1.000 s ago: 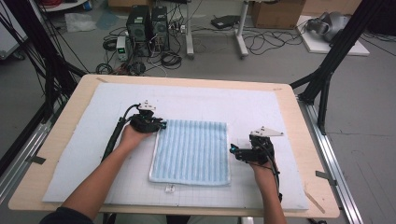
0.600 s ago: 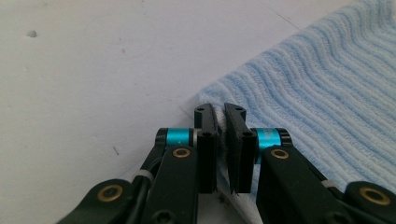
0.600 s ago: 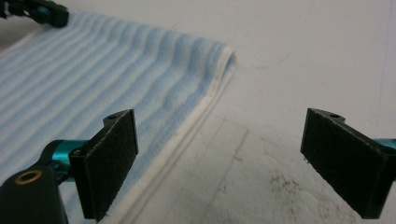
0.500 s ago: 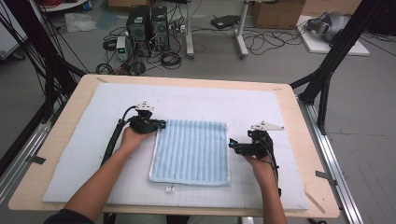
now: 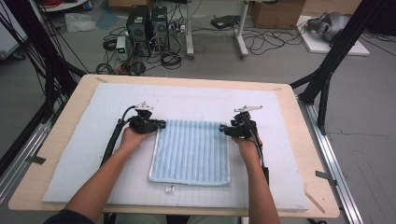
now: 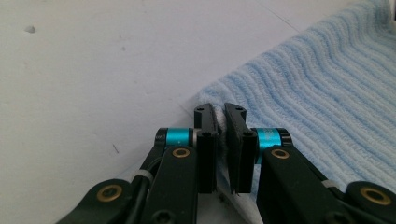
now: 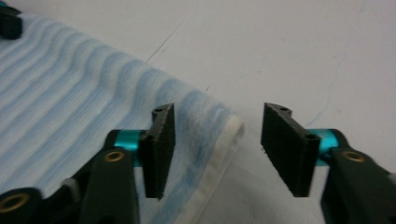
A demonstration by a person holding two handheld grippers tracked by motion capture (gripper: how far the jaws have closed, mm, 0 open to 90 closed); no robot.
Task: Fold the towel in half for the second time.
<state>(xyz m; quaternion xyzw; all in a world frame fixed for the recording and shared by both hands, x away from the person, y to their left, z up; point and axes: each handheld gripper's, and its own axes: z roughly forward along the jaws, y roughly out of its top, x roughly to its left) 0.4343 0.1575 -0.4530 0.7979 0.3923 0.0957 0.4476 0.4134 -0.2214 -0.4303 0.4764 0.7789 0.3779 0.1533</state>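
The towel (image 5: 191,151) corner is being pinched by the left claw (image 6: 221,140); the right claw (image 7: 212,149), half-open and just now closing around its corner, is best squared before pinching.

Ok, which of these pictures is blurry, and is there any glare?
Right gripper view: soft, the towel ribs smeared, the fingers sharper. Left gripper view: crisp on the fingers and towel. High view: even light, no glare on the white mat.

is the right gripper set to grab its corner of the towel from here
Probably yes. The right gripper has just been closing, its jaws straddle the towel corner, and nothing blocks them, though the pads don't press it yet. The left gripper already pinches its corner.
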